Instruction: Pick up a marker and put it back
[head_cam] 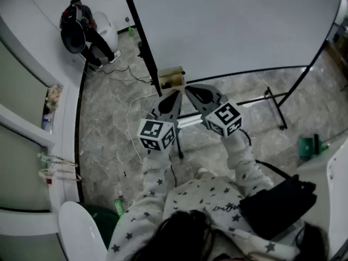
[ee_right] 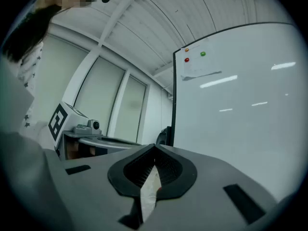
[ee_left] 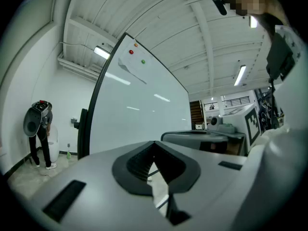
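Left gripper (head_cam: pixel 178 93) and right gripper (head_cam: pixel 188 88), both closed and empty, point twelve o'clock at whiteboard (head_cam: pixel 234 26), presumably seeking a marker

Grey marbled stone floor (head_cam: pixel 109 135) carries everything
- black metal foot of whiteboard stand (head_cam: pixel 275 110) rests on it, right of centre
- thin black cable (head_cam: pixel 117 72) loops across upper left; white cable (head_cam: pixel 130 129) runs just below it
- small green bottle (head_cam: pixel 131 31) upright beside whiteboard's black edge
- second green bottle (head_cam: pixel 119 206) lies flat, lower left
- green plastic object (head_cam: pixel 310 145) at far right
- person in dark clothes (head_cam: pixel 81 29) stands top left, beside white rounded unit (head_cam: pixel 107 30)
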`<control>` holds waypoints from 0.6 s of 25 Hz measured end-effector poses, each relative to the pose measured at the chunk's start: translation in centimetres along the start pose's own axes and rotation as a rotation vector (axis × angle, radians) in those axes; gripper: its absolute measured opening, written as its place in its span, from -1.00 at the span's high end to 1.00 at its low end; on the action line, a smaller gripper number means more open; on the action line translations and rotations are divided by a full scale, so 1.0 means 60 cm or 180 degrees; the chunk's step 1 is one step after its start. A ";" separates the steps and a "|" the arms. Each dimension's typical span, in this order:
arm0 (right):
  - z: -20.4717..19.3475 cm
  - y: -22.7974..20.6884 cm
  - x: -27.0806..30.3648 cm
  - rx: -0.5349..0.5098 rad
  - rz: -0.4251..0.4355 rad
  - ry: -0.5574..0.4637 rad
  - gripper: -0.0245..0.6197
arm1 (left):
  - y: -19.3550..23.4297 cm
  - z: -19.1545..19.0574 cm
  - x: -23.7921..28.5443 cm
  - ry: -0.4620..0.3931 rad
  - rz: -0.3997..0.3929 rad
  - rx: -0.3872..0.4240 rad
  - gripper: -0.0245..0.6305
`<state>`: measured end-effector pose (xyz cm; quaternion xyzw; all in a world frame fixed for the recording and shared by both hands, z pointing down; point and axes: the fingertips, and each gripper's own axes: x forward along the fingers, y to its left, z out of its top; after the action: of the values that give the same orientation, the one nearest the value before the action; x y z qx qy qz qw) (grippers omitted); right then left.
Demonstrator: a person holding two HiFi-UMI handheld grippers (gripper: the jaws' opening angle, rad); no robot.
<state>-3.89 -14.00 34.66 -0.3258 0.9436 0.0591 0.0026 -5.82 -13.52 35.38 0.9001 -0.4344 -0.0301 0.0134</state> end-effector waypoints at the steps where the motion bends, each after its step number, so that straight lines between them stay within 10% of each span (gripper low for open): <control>1: -0.006 -0.010 0.007 -0.0010 0.0005 0.0028 0.90 | 0.007 0.000 0.010 -0.0006 0.0033 -0.0011 0.92; 12: -0.065 -0.113 0.075 -0.0069 -0.0281 0.0082 0.89 | 0.081 -0.031 0.073 0.0094 0.0249 -0.0066 0.92; 15: -0.074 -0.120 0.095 0.0210 -0.0205 -0.0031 0.37 | 0.097 -0.042 0.081 0.0101 0.0258 -0.0077 0.92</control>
<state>-3.79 -23.64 38.00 -0.3554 0.9340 0.0294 0.0198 -7.21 -20.96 37.98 0.8819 -0.4698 -0.0204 0.0324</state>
